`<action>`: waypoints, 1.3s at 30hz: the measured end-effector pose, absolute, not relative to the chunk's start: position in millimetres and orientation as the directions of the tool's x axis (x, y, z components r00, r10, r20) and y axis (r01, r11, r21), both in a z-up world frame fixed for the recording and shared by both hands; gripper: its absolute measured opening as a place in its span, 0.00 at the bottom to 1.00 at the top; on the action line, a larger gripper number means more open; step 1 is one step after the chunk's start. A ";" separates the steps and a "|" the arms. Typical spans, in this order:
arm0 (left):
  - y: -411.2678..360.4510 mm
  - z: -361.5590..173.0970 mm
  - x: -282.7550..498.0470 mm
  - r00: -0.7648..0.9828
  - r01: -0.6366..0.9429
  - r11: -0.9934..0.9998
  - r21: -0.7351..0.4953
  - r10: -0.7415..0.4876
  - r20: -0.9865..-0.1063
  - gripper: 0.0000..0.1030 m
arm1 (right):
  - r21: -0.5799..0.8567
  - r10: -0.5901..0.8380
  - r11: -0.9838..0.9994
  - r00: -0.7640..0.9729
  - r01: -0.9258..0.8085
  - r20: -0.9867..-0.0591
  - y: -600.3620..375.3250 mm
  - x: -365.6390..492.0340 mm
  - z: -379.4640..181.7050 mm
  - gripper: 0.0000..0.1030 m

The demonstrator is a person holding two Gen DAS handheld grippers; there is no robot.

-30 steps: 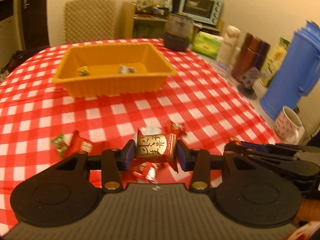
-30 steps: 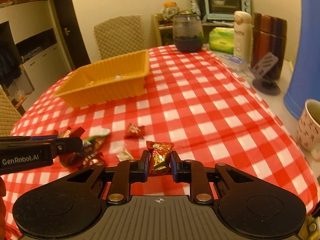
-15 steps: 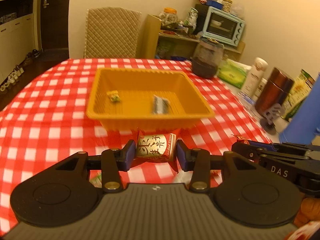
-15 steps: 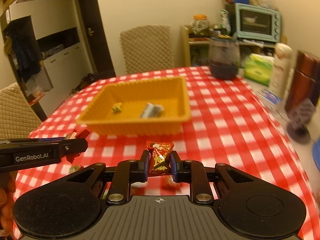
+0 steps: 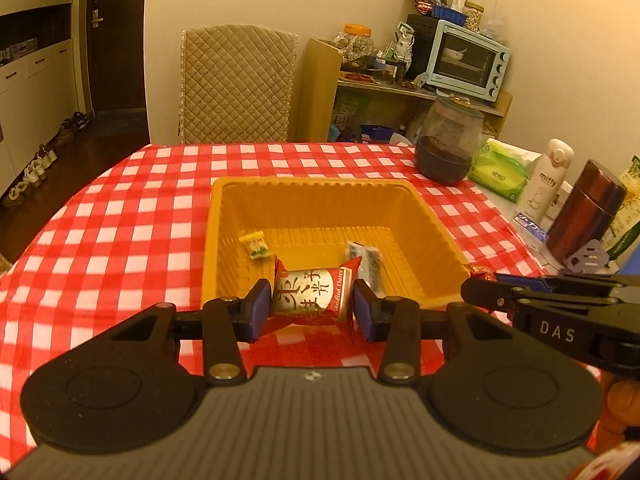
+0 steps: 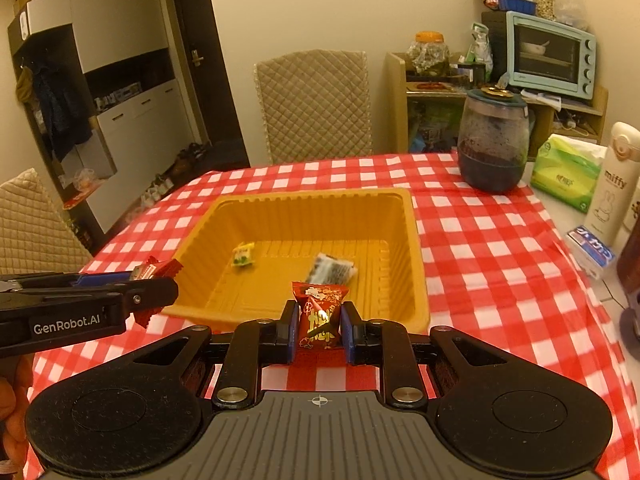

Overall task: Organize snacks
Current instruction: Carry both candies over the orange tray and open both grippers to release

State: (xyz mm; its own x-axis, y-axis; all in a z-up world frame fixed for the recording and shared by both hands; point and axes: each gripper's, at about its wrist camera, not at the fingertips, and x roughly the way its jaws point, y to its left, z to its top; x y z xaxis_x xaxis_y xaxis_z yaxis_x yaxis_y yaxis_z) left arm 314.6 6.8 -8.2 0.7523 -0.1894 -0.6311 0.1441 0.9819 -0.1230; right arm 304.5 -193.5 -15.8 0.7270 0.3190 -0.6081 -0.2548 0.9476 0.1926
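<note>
My left gripper is shut on a red candied-dates packet and holds it just above the near rim of the orange basket. My right gripper is shut on a small red snack packet, also at the near rim of the basket. Inside the basket lie a yellow-green candy and a dark wrapped snack; both show in the right wrist view too, the candy and the dark snack. The left gripper shows at the left of the right wrist view.
The table has a red checked cloth. A dark glass jar, green tissue pack, white bottle and brown flask stand at the right. A padded chair stands behind the table.
Both grippers have lifted off the table with their packets and moved forward to the basket's near rim. The loose snacks on the cloth have dropped out of view.
</note>
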 end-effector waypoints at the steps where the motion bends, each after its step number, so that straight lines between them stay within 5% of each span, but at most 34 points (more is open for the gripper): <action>1: 6.9 -8.4 318.7 0.752 0.145 0.982 -0.120 -0.188 -0.632 0.39 | 0.191 0.318 0.948 0.727 -0.255 -0.609 -193.2 309.5 -16.0 0.22; 21: 12.1 -26.2 379.8 0.727 0.129 0.984 -0.121 -0.177 -0.663 0.40 | 0.251 0.318 0.947 0.697 -0.201 -0.642 -201.2 371.1 -28.5 0.22; 26: 10.1 -28.4 386.4 0.726 0.124 0.984 -0.130 -0.179 -0.664 0.61 | 0.256 0.320 0.946 0.698 -0.199 -0.640 -200.0 375.1 -27.6 0.22; 39: 26.3 -28.7 356.3 0.733 0.094 0.986 -0.134 -0.160 -0.661 0.64 | 0.333 0.351 0.928 0.689 -0.166 -0.634 -211.7 382.4 -30.3 0.22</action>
State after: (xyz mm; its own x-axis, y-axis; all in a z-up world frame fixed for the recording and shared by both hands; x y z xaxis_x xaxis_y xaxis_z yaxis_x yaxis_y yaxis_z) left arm 356.3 26.3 -28.7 0.7328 -0.1597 -0.6615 0.0939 0.9865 -0.1342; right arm 382.4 -211.7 -30.3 0.6890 0.3508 -0.6342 -0.1659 0.9282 0.3331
